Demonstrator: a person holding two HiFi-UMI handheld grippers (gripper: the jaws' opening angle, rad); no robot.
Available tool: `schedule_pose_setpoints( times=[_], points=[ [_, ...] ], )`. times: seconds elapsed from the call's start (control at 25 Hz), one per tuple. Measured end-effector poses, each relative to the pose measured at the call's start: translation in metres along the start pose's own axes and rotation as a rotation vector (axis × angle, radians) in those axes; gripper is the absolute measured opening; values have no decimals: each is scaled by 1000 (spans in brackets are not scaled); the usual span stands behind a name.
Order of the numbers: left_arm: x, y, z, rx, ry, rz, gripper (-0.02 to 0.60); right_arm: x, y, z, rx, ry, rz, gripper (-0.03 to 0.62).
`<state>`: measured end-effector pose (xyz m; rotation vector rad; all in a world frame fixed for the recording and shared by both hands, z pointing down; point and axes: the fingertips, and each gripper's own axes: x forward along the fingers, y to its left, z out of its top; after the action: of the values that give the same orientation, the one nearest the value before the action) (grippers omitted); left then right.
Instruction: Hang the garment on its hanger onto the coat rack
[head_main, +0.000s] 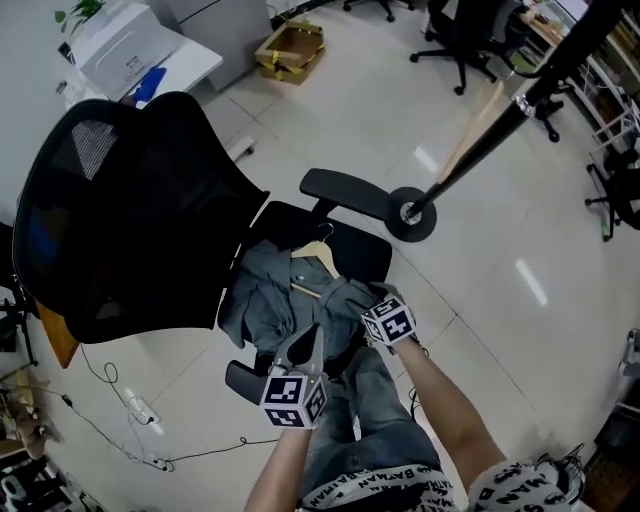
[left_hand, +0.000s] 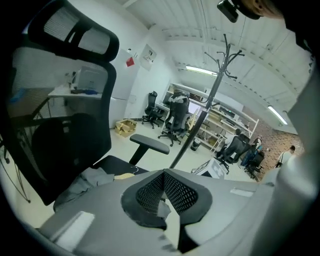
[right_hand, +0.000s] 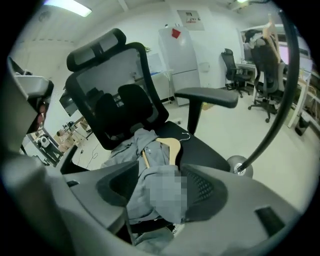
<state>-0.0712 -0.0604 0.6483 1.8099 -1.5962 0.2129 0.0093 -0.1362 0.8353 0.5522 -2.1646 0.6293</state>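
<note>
Grey and limp, the light garment (head_main: 265, 290) lies on the chair seat (head_main: 368, 250), near side; best lifted by its stiff wooden hanger (head_main: 322, 255), not by the fold between the right gripper's (right_hand: 159, 182) spread jaws, while the left gripper's (left_hand: 164, 176) jaws are pressed together.

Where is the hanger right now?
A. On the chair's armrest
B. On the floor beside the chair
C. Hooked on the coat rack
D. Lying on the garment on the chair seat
D: the hanger lies on top of the garment, which is heaped on the chair seat, well apart from the coat rack.
</note>
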Motion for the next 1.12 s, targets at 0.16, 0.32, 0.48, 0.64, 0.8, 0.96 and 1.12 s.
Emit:
schedule_pose_setpoints(
  times=[0.16, 0.32, 0.48, 0.64, 0.8, 0.96, 1.12],
  points=[
    [30, 8, -19, -27, 29, 12, -12, 56, -19, -19, 19, 58, 10, 261],
    [48, 18, -33, -72, 39, 28, -12, 102, -29, -32, 32, 114, 57, 239],
    [54, 23, -47, -98, 55, 42, -12, 132, -26, -40, 24, 147, 126, 239],
    [53, 30, -55, -130, 62, 64, -12, 154, -25, -50, 22, 193, 157, 239],
    [50, 37, -60, -160, 67, 88, -12, 166, -21, -56, 5, 229, 202, 222],
    [50, 40, -64, -172, 71, 97, -12, 161, -19, -49, -32, 190, 224, 148],
    [45, 41, -65, -173, 67, 94, -12, 133, -18, -24, -127, 31, 96, 137]
  ],
)
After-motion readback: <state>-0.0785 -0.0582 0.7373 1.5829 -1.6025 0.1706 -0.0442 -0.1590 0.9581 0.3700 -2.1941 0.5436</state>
